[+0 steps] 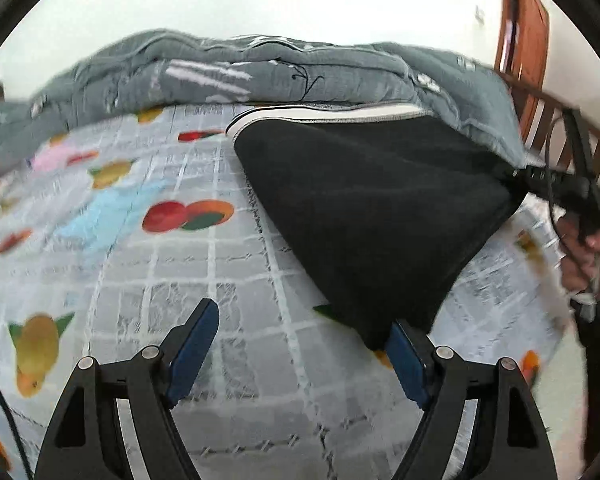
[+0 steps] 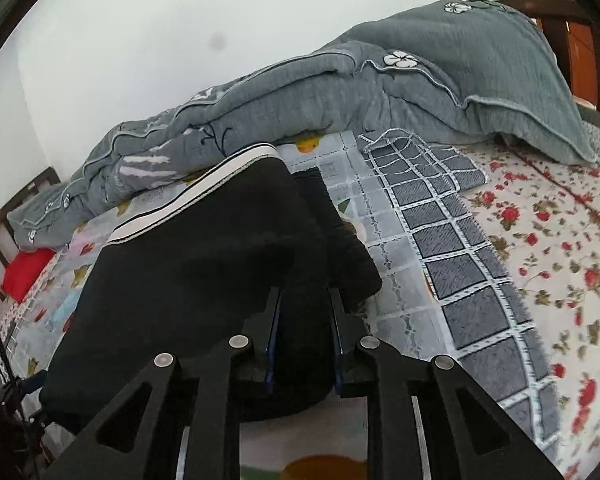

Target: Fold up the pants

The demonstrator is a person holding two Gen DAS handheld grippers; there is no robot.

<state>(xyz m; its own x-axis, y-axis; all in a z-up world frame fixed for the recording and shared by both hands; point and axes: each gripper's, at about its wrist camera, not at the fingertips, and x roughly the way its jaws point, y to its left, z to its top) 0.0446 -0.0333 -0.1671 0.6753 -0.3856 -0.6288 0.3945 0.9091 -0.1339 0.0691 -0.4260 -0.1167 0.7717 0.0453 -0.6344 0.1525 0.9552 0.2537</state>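
Note:
The black pants (image 1: 372,208) with a white striped waistband (image 1: 324,114) hang stretched above the bed, folded over. My left gripper (image 1: 300,344) is open with its blue pads (image 1: 196,344) wide apart; the lower corner of the pants drapes over its right finger and is not clamped. In the right wrist view, my right gripper (image 2: 304,320) is shut on a thick fold of the pants (image 2: 188,276) and holds it up. The right gripper also shows in the left wrist view (image 1: 540,180) at the pants' right corner.
A fruit-print grid sheet (image 1: 140,264) covers the bed. A rumpled grey quilt (image 2: 340,92) lies along the far side by the wall. A grey checked blanket (image 2: 460,248) and floral sheet (image 2: 560,240) lie to the right. A wooden headboard (image 1: 528,40) stands at the right.

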